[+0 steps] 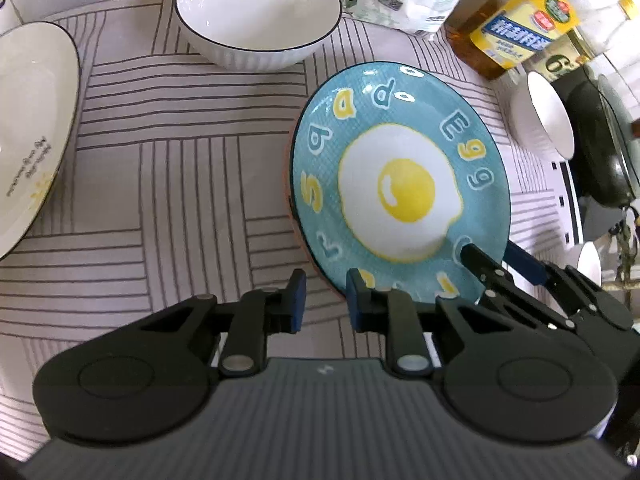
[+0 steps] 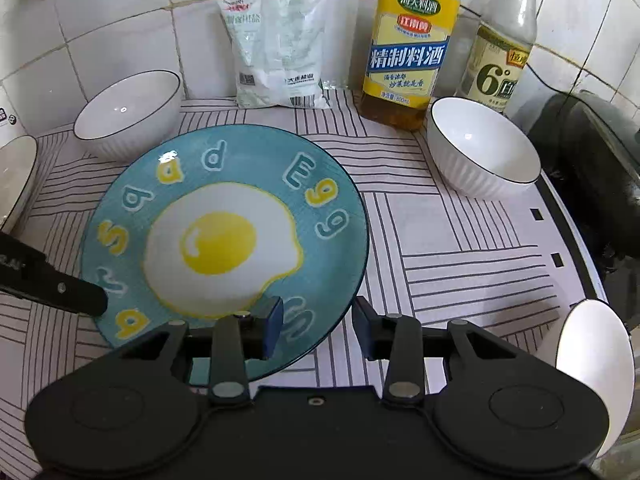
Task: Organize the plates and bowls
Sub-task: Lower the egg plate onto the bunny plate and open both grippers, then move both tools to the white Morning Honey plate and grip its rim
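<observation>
A blue plate (image 1: 400, 184) (image 2: 224, 240) painted with a fried egg and letters lies on the striped cloth (image 1: 180, 184). My left gripper (image 1: 326, 300) straddles its near-left rim. One finger is over the plate and the other outside it, and cloth shows between the outer pad and the rim. My right gripper (image 2: 318, 324) stands open across the near-right rim with neither pad touching. A white ribbed bowl (image 1: 258, 12) (image 2: 128, 112) sits behind the plate. A cream plate (image 1: 28, 120) lies at the far left, and a smaller white bowl (image 2: 480, 148) is at the right.
A salt bag (image 2: 280, 48) and two bottles (image 2: 408, 40) stand against the tiled wall. A dark pan (image 2: 592, 168) sits past the cloth's right edge. Another white bowl (image 2: 596, 372) is beside my right gripper.
</observation>
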Motion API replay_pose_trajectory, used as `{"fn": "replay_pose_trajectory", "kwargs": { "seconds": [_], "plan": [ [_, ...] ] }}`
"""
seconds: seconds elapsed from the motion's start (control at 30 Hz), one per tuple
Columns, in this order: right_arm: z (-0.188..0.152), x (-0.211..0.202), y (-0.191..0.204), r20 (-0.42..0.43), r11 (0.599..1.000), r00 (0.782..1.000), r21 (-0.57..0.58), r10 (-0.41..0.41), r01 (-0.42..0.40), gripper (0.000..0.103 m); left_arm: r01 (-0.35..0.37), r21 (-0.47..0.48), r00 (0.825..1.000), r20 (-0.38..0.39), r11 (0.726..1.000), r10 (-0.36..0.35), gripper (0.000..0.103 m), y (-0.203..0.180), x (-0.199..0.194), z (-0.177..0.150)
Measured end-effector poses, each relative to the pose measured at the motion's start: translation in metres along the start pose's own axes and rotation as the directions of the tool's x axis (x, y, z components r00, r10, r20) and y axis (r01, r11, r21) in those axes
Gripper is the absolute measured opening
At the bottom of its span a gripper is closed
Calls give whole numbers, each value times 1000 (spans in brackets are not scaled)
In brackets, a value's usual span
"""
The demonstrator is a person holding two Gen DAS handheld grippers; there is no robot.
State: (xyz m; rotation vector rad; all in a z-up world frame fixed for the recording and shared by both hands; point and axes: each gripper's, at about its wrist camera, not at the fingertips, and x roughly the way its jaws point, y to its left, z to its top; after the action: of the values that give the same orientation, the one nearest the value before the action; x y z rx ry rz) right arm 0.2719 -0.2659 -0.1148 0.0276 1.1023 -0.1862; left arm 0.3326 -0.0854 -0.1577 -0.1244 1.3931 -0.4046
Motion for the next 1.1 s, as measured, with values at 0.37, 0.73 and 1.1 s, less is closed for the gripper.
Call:
{"fn": "replay_pose_trajectory", "kwargs": {
  "seconds": [0.37,0.73,1.1],
  "plan": [
    [0,-65,6,71,996,994,1,84,-85,43,-77,83,995,72,994,71,24,9,-66,-24],
    [6,-134,25,143,984,974,-74,174,-164,53,-139,132,984,125,981,123,41,23,-128,-52],
    [7,-185,61,206,968,960,-205,189,-146,69,-154,103,973,188,983,133,78,53,-171,-70]
  ]
}}
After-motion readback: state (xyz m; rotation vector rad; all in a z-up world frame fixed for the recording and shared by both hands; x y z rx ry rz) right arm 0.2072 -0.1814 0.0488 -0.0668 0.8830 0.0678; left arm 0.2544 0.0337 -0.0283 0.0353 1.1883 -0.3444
